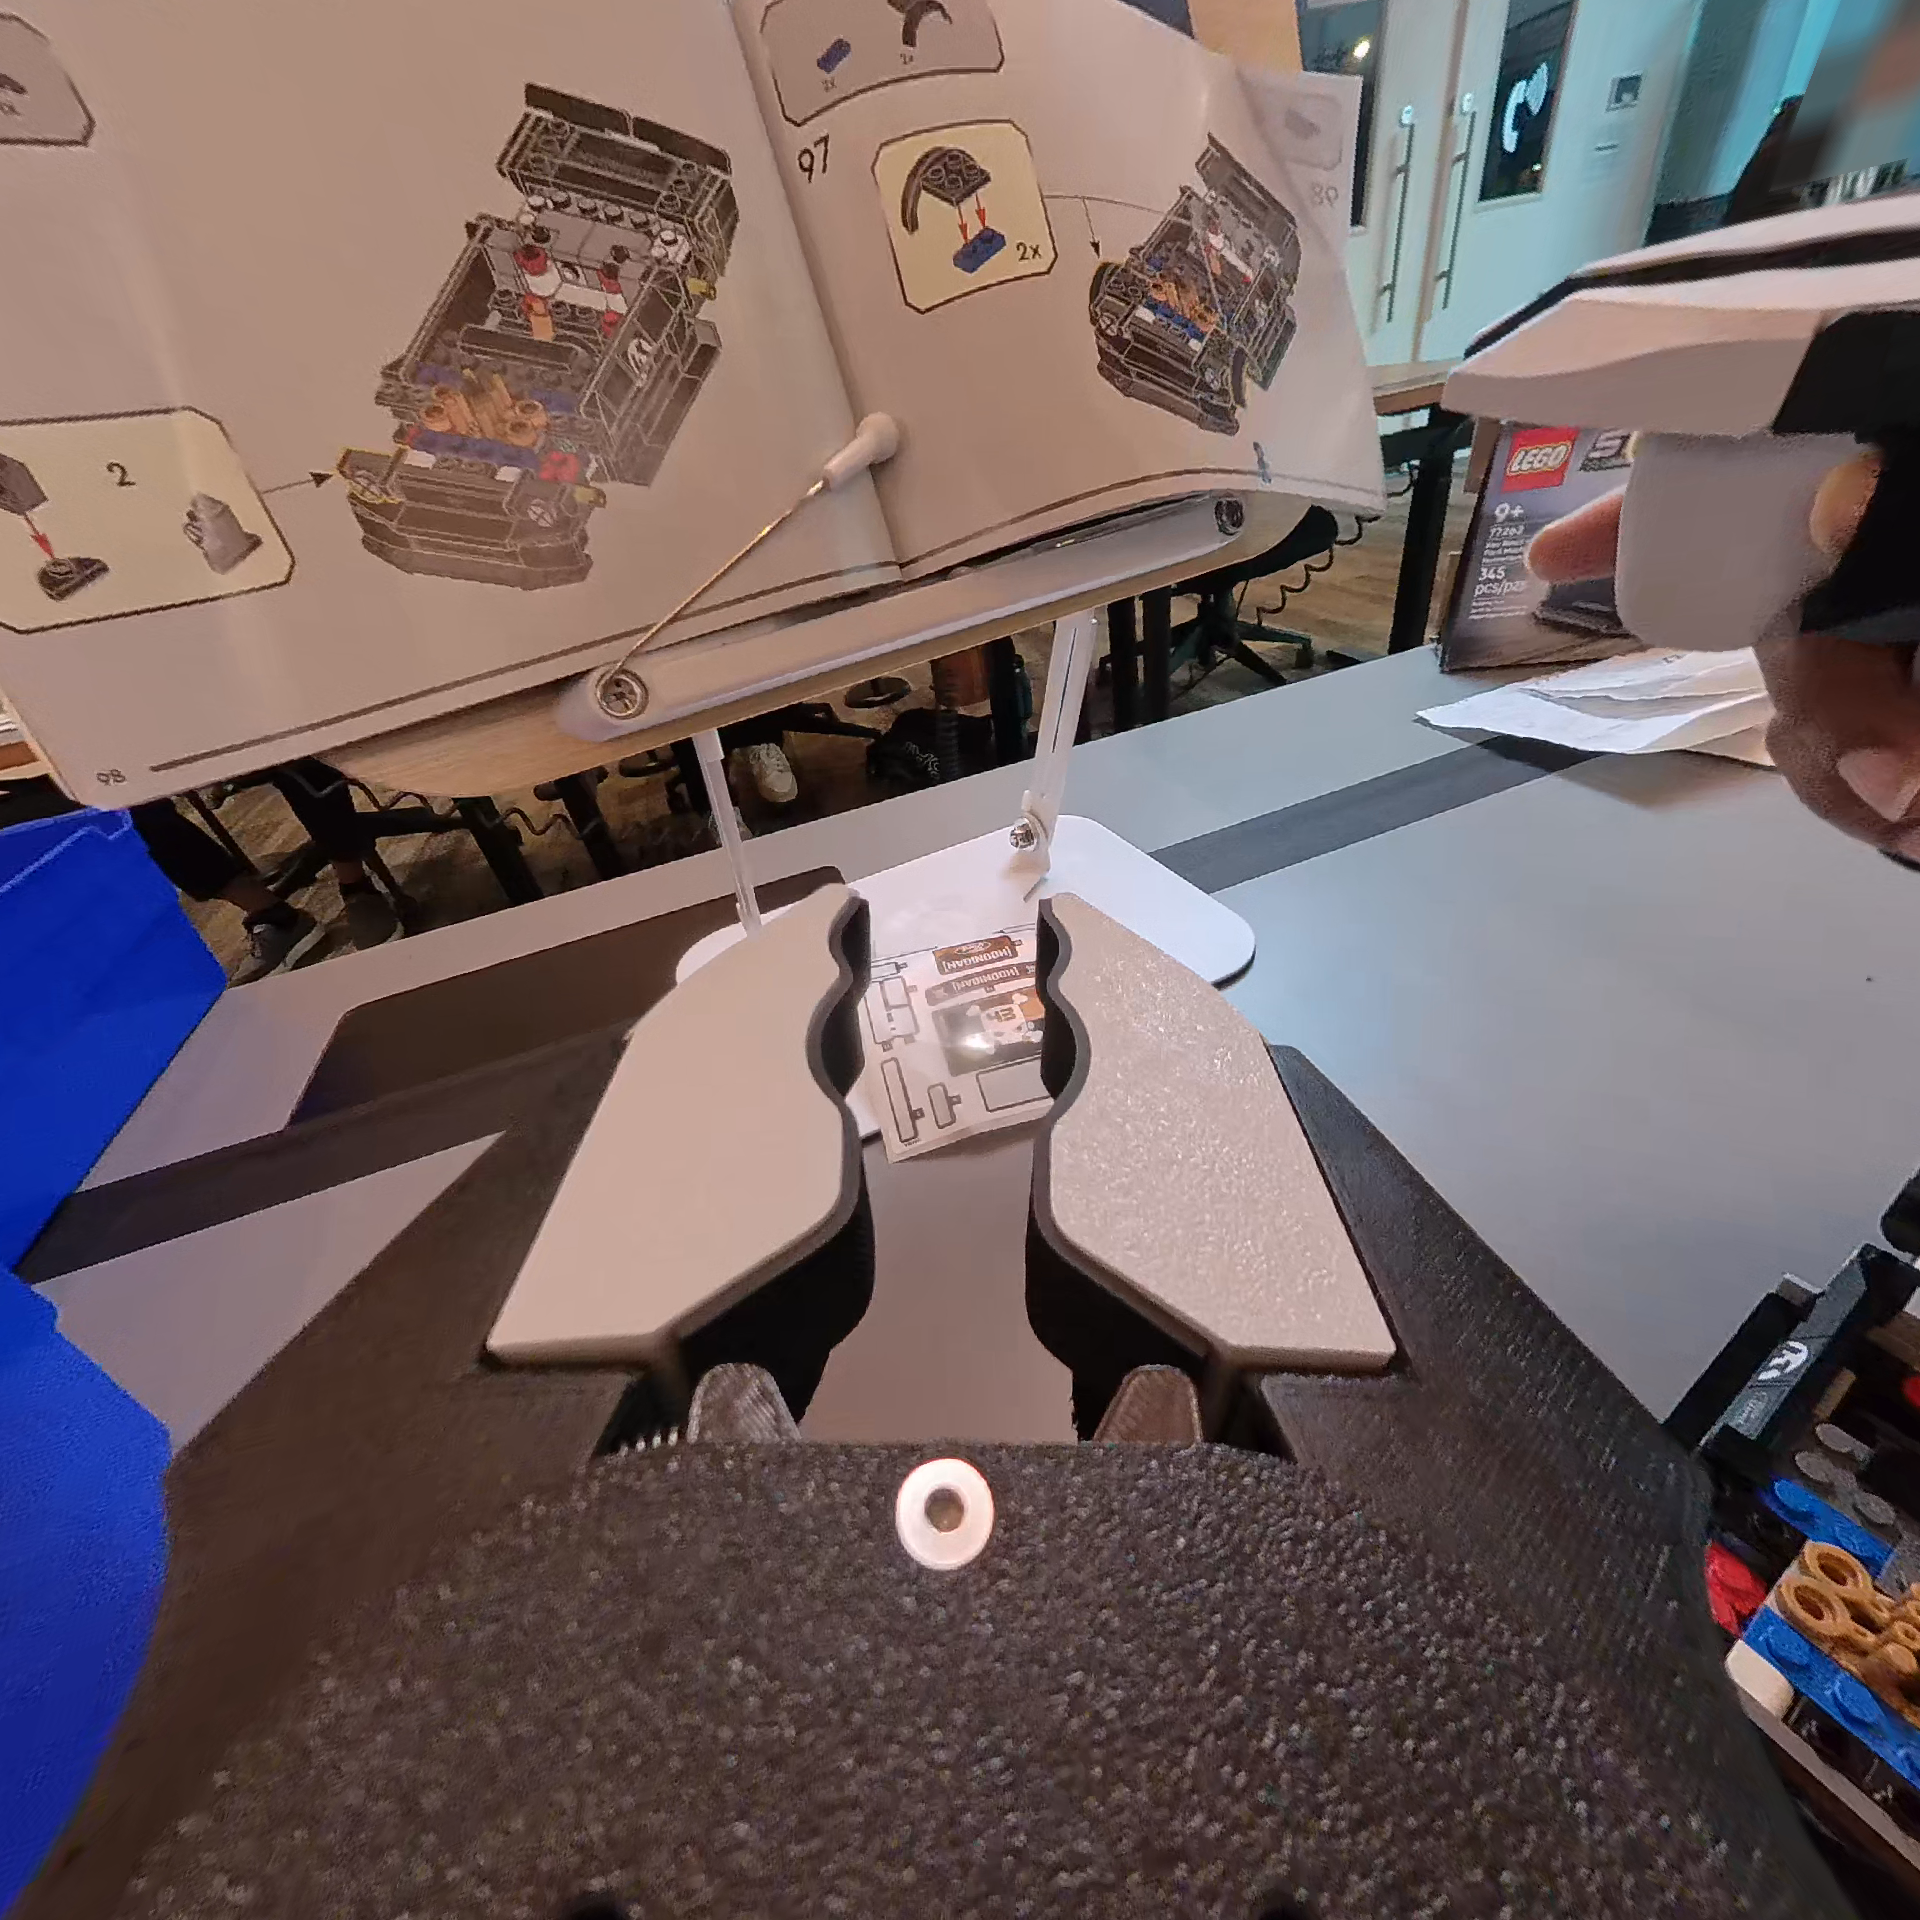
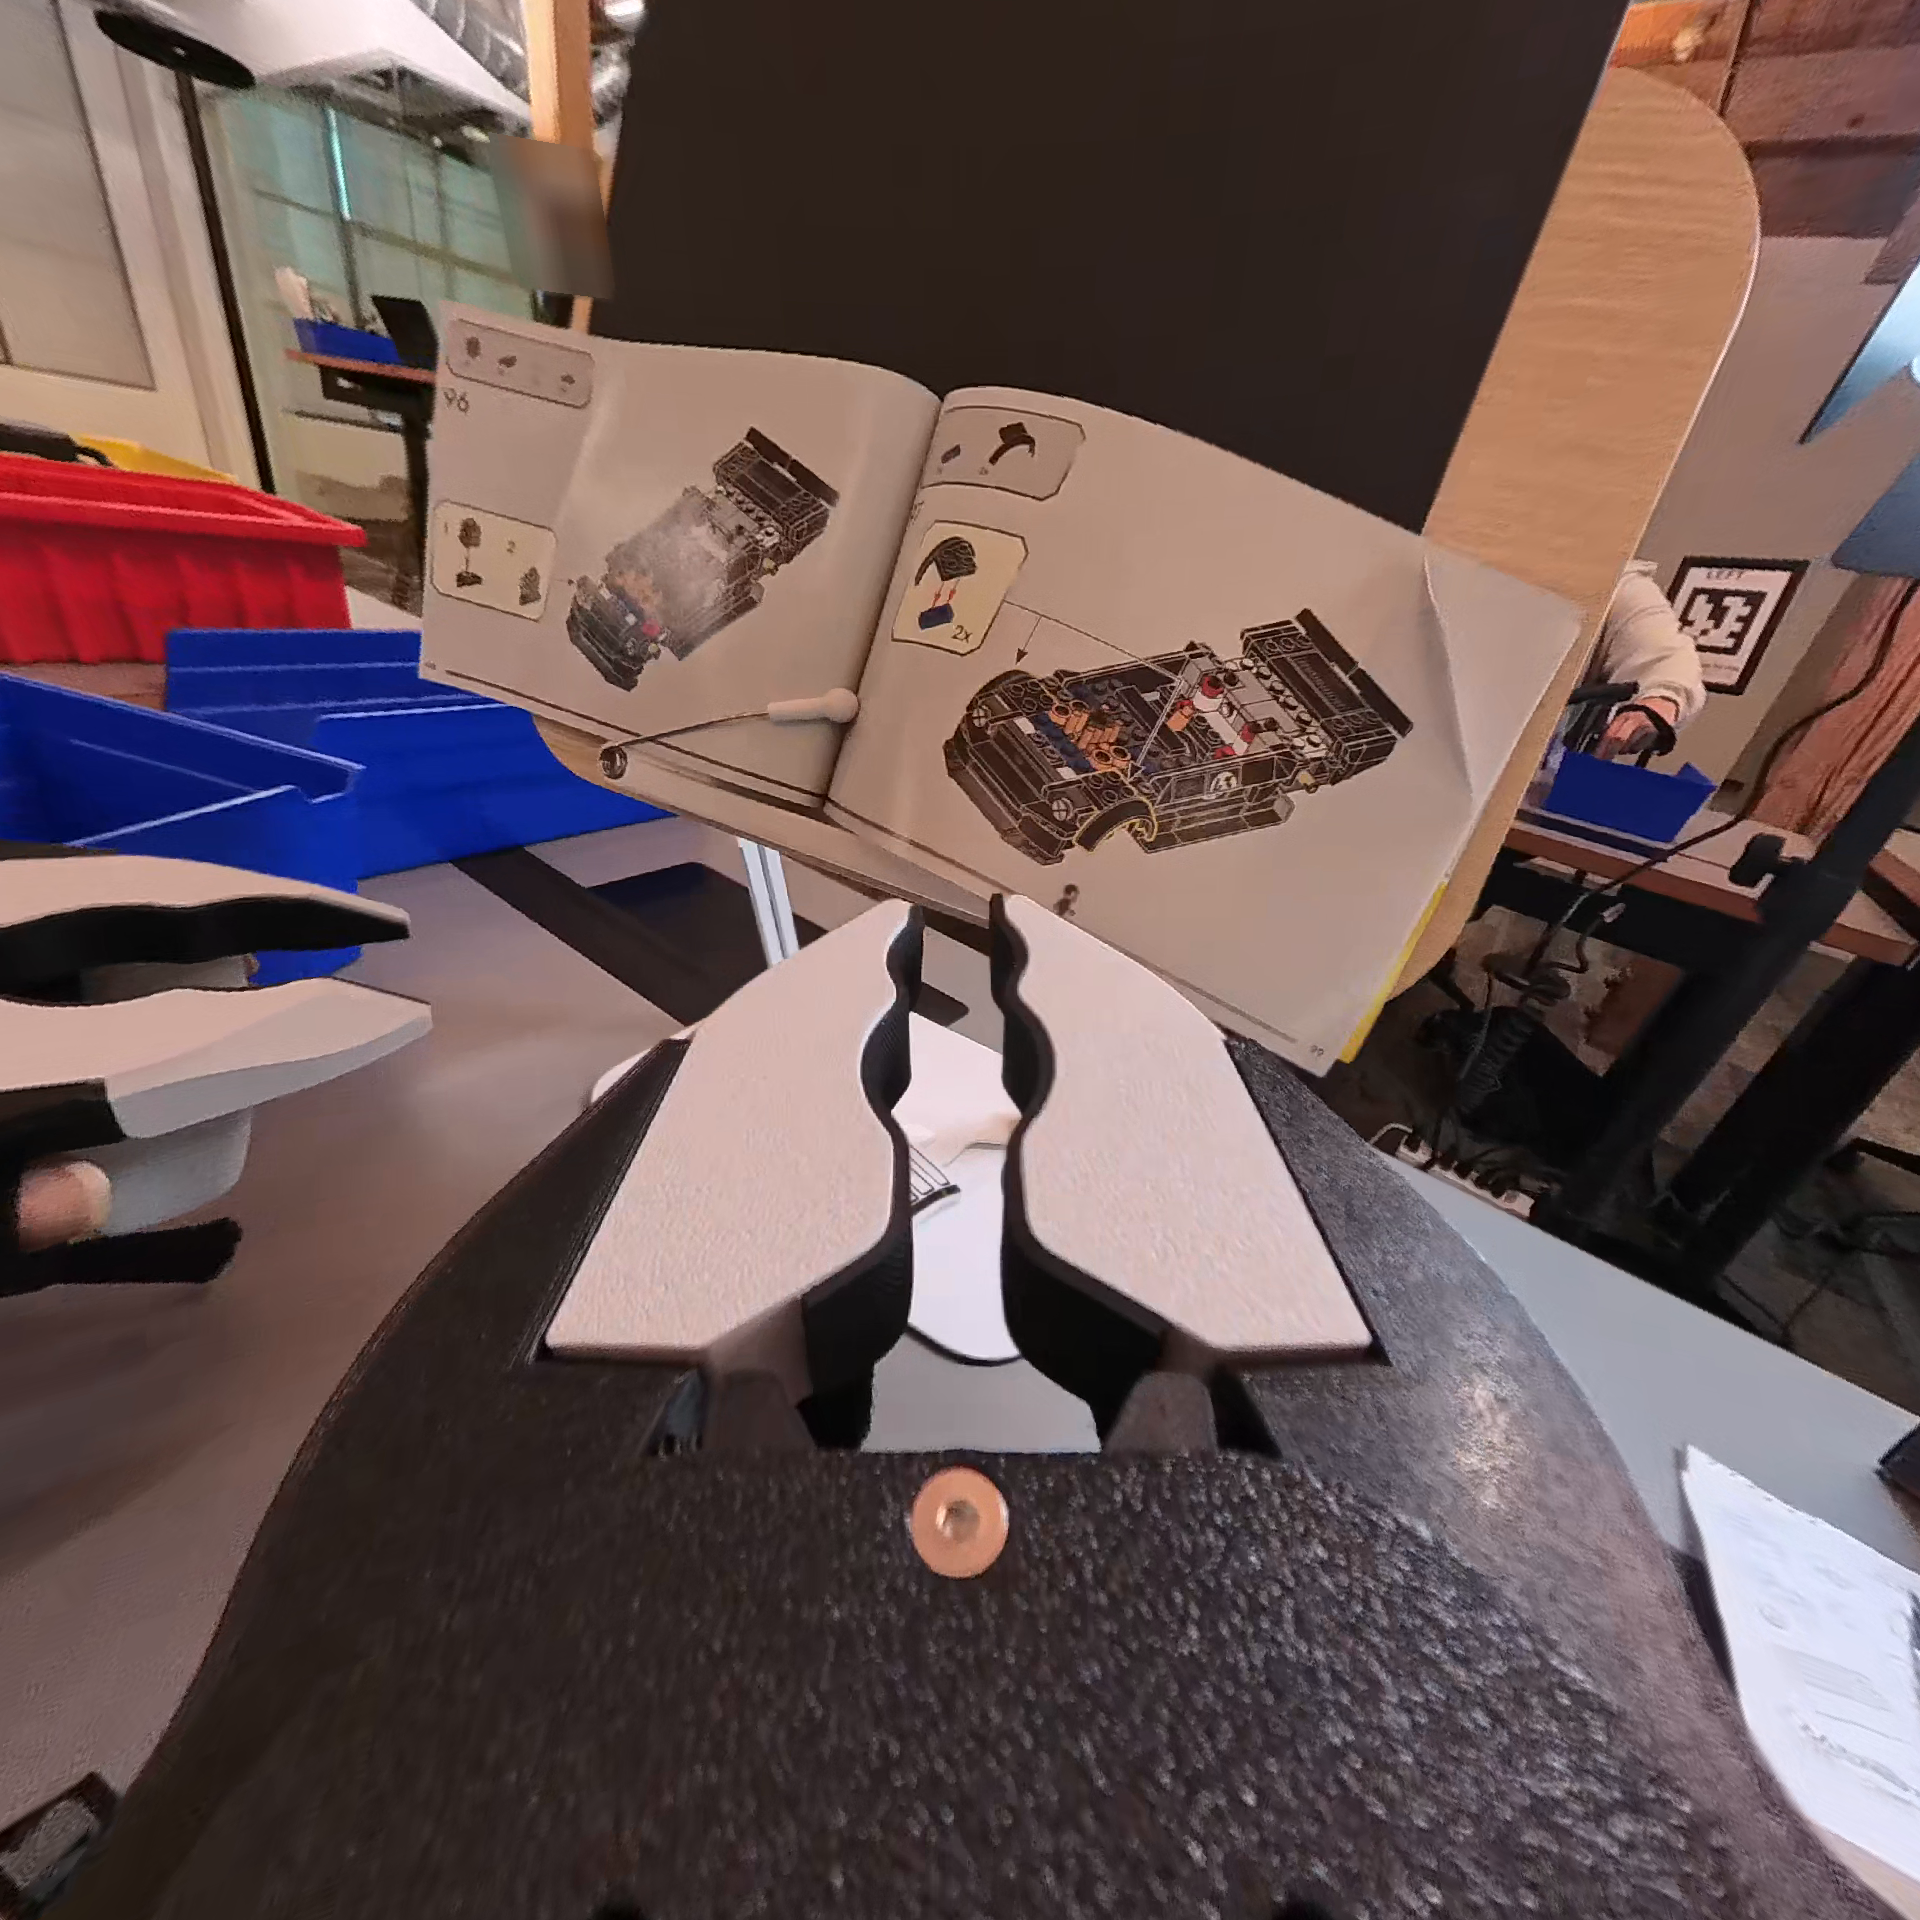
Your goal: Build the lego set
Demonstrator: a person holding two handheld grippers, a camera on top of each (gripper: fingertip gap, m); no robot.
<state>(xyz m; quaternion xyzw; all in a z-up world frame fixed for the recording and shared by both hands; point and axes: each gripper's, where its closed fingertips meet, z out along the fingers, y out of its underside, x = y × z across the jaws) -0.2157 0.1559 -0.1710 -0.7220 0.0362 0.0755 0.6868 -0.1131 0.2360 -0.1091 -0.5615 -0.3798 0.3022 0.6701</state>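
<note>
The open instruction booklet (image 1: 623,312) rests on a white stand and shows a black car model; it also shows in the right wrist view (image 2: 935,644). My left gripper (image 1: 951,935) is open and empty above the table, pointing at the stand's base. A sticker sheet (image 1: 956,1049) lies on the base between its fingers. The partly built car (image 1: 1829,1558), black with blue and tan parts, sits at the lower right edge. My right gripper (image 2: 954,914) is narrowly open and empty, pointing at the booklet. It shows at the upper right in the left wrist view (image 1: 1507,332), and the left gripper (image 2: 416,966) shows at the left in the right wrist view.
The set's box (image 1: 1538,540) and loose papers (image 1: 1600,707) lie at the back right of the grey table (image 1: 1507,987). Blue bins (image 2: 312,727) and a red bin (image 2: 156,561) stand to the left. More paper (image 2: 1808,1662) lies near the right gripper. One gripper's finger ends stand about 15 centimetres off the other's. My left tips are roughly 15 centimetres from the partly built car (image 1: 1829,1558).
</note>
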